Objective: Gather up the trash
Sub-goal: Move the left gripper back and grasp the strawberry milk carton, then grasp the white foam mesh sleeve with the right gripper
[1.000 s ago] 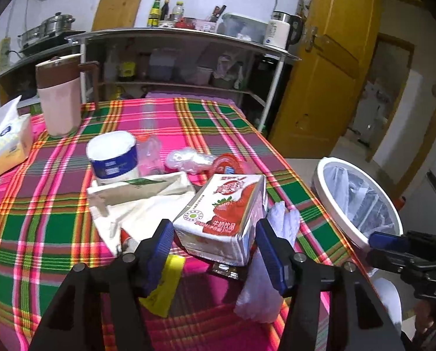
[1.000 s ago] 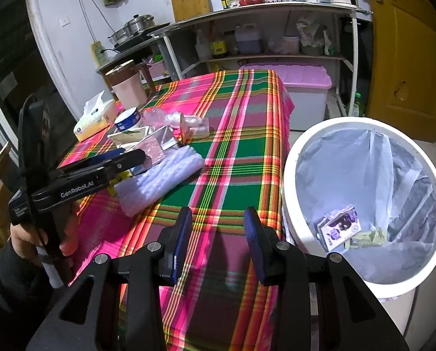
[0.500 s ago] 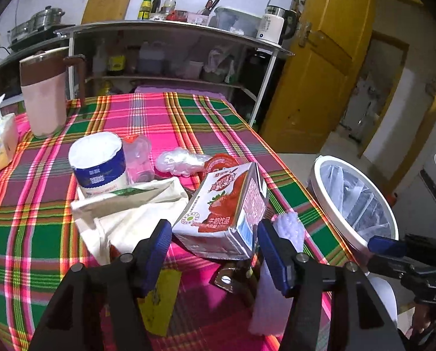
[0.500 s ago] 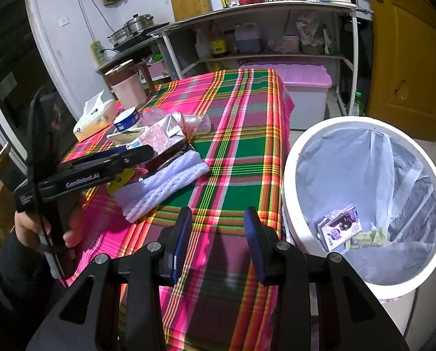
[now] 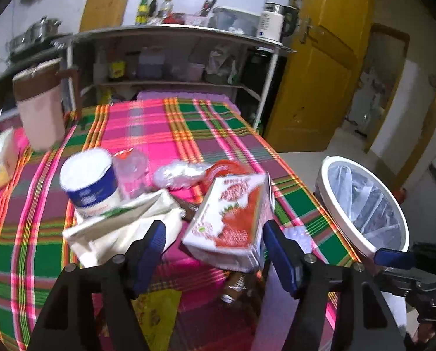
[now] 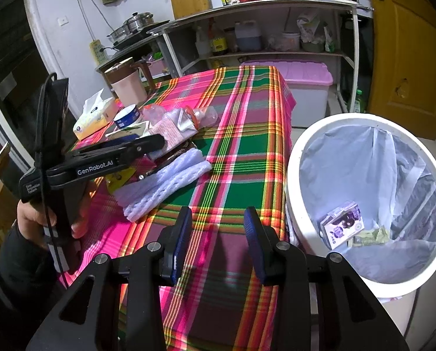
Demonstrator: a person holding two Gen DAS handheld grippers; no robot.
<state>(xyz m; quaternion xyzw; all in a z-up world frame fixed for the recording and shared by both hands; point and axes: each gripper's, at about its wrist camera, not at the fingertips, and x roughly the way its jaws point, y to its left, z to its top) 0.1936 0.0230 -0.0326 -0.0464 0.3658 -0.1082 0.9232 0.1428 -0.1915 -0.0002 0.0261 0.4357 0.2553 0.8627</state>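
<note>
A strawberry milk carton (image 5: 232, 216) stands tilted on the plaid tablecloth (image 5: 188, 128) between the jaws of my left gripper (image 5: 215, 245). The jaws are opening: there is a clear gap on the carton's left side, and the pads do not press on it. The right wrist view shows the same carton (image 6: 171, 128) just past the left gripper's tip. My right gripper (image 6: 218, 234) hovers open over the table's near corner with nothing between its fingers. The white bin (image 6: 294, 158) with a pale liner stands beside the table and holds a purple carton (image 6: 342, 226).
Around the carton lie a white paper bag (image 5: 121, 225), a blue and white tub (image 5: 89, 181), crumpled clear plastic (image 5: 179, 172), a foam net sleeve (image 6: 165, 178), a yellow wrapper (image 5: 156, 310) and a small brown bottle (image 5: 235, 286). A pink jug (image 5: 39, 111) and a tissue box (image 6: 95, 117) stand farther back.
The left gripper's jaws have spread wider around the strawberry carton, which has tipped up from lying flat to leaning on its edge. The right gripper has stayed where it was.
</note>
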